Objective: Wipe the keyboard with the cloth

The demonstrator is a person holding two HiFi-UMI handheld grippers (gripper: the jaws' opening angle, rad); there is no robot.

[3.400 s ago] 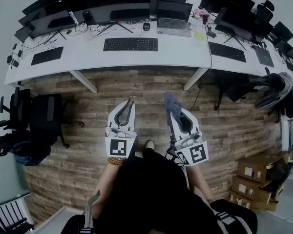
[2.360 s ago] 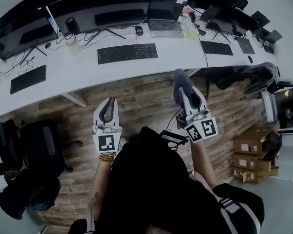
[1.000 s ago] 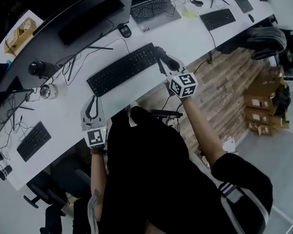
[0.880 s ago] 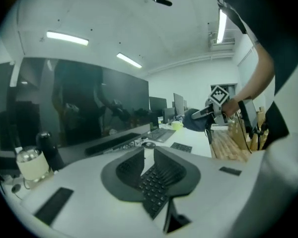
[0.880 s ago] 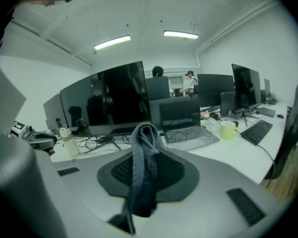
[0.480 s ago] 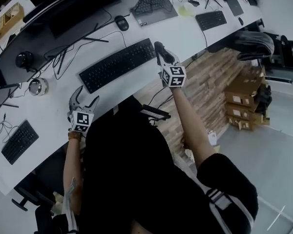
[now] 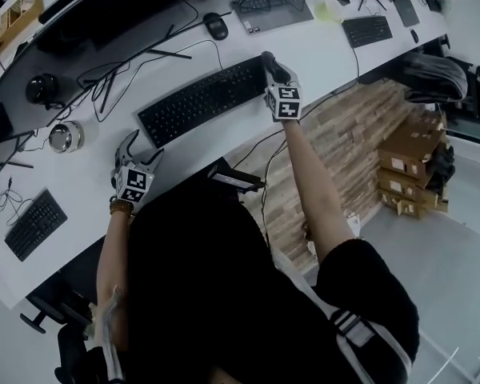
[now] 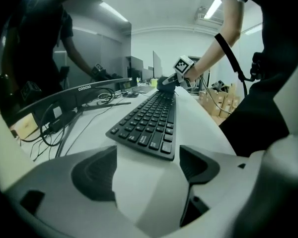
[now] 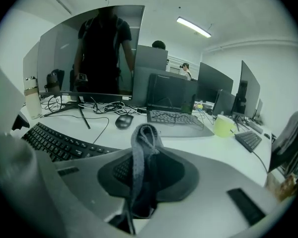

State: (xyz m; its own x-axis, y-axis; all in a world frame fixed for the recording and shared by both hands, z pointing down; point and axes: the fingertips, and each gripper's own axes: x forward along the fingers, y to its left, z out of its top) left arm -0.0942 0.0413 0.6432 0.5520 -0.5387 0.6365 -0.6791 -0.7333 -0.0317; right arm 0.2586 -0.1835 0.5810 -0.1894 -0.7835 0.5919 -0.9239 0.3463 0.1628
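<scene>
A black keyboard (image 7: pixel 200 98) lies slantwise on the white desk (image 7: pixel 80 184). My right gripper (image 7: pixel 270 64) is at the keyboard's right end, shut on a grey cloth (image 9: pixel 140 155) that bunches up between its jaws. My left gripper (image 7: pixel 138 147) hovers low over the desk just short of the keyboard's left end. Its jaws have just been opening and now stand open with nothing between them. In the left gripper view the keyboard (image 8: pixel 151 119) runs away from the open pads (image 8: pixel 95 172) toward the right gripper (image 8: pixel 170 82).
A mouse (image 9: pixel 124 121), a laptop (image 9: pixel 175 117) and a pale green cup (image 9: pixel 223 126) sit behind the keyboard. Monitor stands and loose cables (image 7: pixel 112 74) cross the desk's back. Another keyboard (image 7: pixel 34 224) lies far left. Cardboard boxes (image 7: pixel 410 174) stand on the floor, right.
Both grippers came down toward the desk. The left one went from shut to open near the keyboard's left end. The right one stayed shut on the cloth at the right end.
</scene>
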